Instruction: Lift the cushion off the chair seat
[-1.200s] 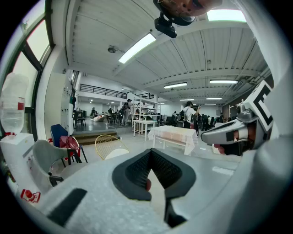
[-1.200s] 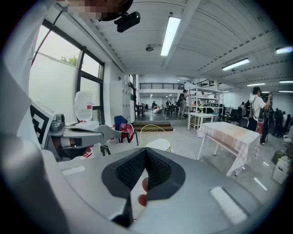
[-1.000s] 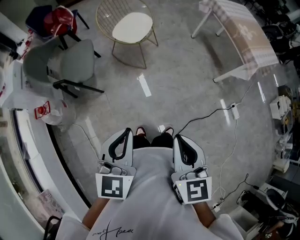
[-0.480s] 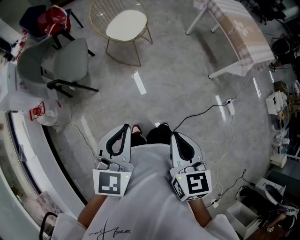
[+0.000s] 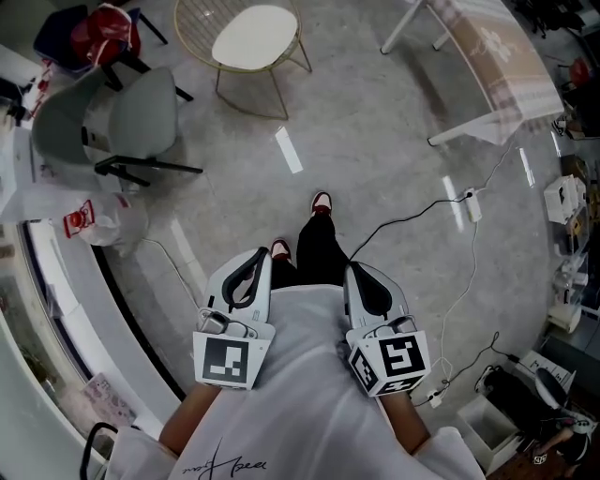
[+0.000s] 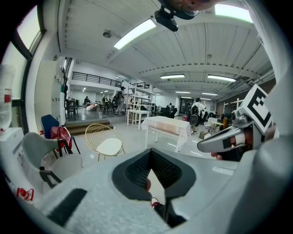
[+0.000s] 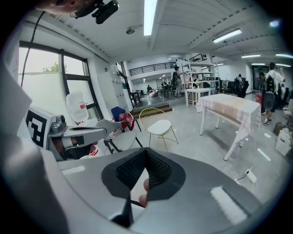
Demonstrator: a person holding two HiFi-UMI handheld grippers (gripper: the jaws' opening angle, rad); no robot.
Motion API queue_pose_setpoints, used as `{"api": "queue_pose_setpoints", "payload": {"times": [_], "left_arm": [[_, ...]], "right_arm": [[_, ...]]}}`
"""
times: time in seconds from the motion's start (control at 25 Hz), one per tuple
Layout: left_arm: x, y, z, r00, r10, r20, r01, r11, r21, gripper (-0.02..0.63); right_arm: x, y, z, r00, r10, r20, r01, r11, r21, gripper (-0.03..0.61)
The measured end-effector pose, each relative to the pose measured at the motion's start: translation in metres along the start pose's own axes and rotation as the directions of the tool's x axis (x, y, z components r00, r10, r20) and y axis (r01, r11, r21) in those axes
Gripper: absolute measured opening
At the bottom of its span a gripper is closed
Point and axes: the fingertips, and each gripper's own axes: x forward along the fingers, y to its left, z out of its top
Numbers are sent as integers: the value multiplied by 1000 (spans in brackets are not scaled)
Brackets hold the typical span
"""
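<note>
The white round cushion (image 5: 253,36) lies on the seat of a gold wire chair (image 5: 199,21) at the far top of the head view, several steps away from me. It also shows small in the left gripper view as the cushion (image 6: 109,147) and in the right gripper view as the cushion (image 7: 161,126). My left gripper (image 5: 260,256) and right gripper (image 5: 357,273) are held close to my body, side by side, pointing toward the chair. Both are shut with nothing between the pads, as seen at the left gripper (image 6: 150,157) and right gripper (image 7: 145,154).
A grey shell chair (image 5: 141,117) and a blue chair with a red bag (image 5: 98,33) stand left of the wire chair. A cloth-covered table (image 5: 487,56) stands at the upper right. A power strip with cables (image 5: 472,206) lies on the floor at right. A white bag (image 5: 98,223) sits by the curved white counter.
One leg has stepped forward toward the wire chair. Both grippers have sunk slightly and stay shut and empty.
</note>
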Motion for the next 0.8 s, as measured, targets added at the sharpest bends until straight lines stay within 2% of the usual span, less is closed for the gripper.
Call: {"api": "queue_pose_setpoints", "payload": {"times": [0.16,0.4,0.8], "left_arm": [[24,7,-2,999,17,-34,-17,1000,-17,8],[73,9,5,996,13,-85,-16,999,-35,8],[158,10,40,998,17,-65,-17,1000,-1,8]], "right_arm": [[22,-15,7,998,45,-34,-43,998,50,6],[47,-52,34,996,70,-58,-66,995,71,6],[88,-120,90,996,81,-29,-77,992,101,6]]}}
